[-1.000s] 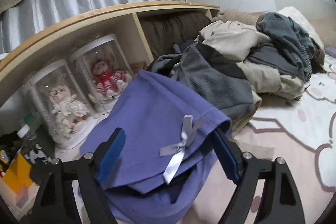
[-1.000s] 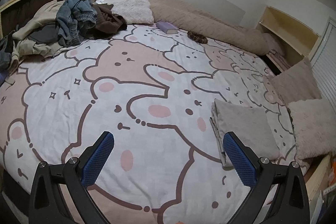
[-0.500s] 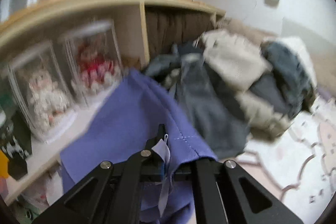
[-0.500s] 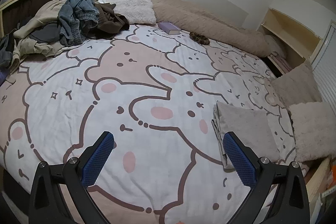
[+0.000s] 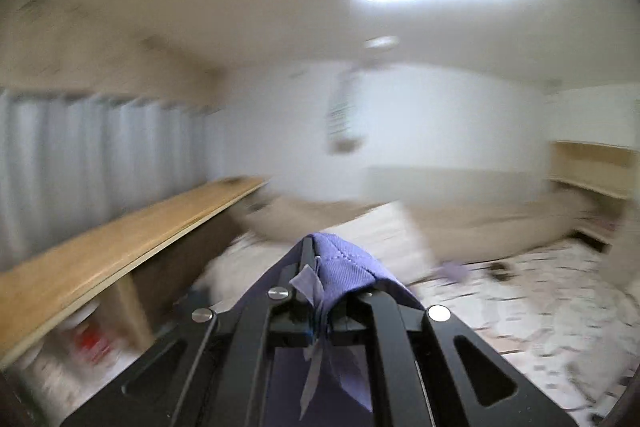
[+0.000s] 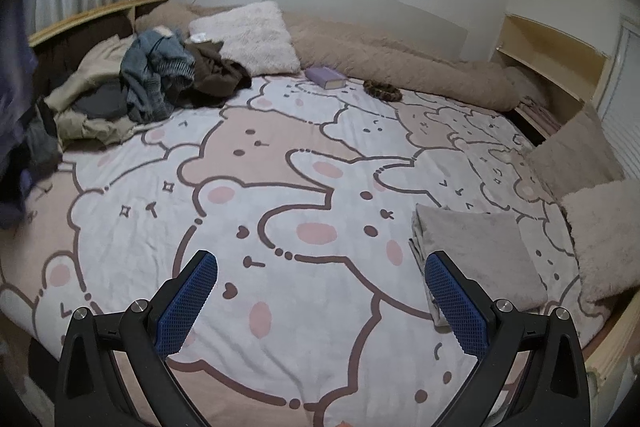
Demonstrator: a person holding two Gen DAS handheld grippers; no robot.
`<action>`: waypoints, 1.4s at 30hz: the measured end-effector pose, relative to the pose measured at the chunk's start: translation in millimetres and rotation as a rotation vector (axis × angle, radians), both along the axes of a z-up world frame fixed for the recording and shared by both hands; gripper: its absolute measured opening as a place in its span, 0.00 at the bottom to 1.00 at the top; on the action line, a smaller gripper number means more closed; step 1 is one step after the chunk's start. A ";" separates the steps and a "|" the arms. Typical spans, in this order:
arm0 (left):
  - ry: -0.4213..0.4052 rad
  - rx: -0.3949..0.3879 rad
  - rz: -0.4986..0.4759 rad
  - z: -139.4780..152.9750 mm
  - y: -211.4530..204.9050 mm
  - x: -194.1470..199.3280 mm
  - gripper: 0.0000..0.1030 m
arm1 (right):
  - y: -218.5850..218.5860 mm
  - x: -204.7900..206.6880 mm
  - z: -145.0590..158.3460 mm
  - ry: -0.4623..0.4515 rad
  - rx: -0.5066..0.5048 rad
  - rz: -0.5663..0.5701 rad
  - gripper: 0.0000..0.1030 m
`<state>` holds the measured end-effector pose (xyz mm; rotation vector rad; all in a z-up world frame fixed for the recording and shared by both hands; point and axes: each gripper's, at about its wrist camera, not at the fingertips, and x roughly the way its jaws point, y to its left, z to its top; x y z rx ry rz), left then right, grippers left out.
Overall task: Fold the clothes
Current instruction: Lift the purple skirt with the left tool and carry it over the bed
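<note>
My left gripper (image 5: 318, 291) is shut on a purple garment (image 5: 344, 267) with a grey ribbon bow and holds it lifted; the view is blurred. The same garment hangs at the far left of the right wrist view (image 6: 14, 99). My right gripper (image 6: 320, 303) is open and empty above the bear-print bed sheet (image 6: 280, 187). A pile of unfolded clothes (image 6: 132, 83) lies at the bed's far left. A folded beige item (image 6: 480, 255) lies on the sheet at the right.
A wooden shelf (image 5: 120, 243) runs along the left, with a doll case (image 5: 80, 343) under it. Pillows (image 6: 252, 39) and a long beige bolster (image 6: 400, 63) line the headboard. A purple book (image 6: 326, 77) lies near them. Cushions (image 6: 600, 235) sit at the right.
My left gripper closed on the purple garment and swung it up and away from the shelf. My right gripper stayed open and rose slightly.
</note>
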<state>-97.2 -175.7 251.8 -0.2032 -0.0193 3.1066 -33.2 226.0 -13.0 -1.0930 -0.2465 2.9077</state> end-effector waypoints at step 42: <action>-0.536 -0.042 -0.079 -324.7 31.6 124.6 0.55 | 40.9 -68.2 -54.1 -0.093 -0.074 0.029 1.00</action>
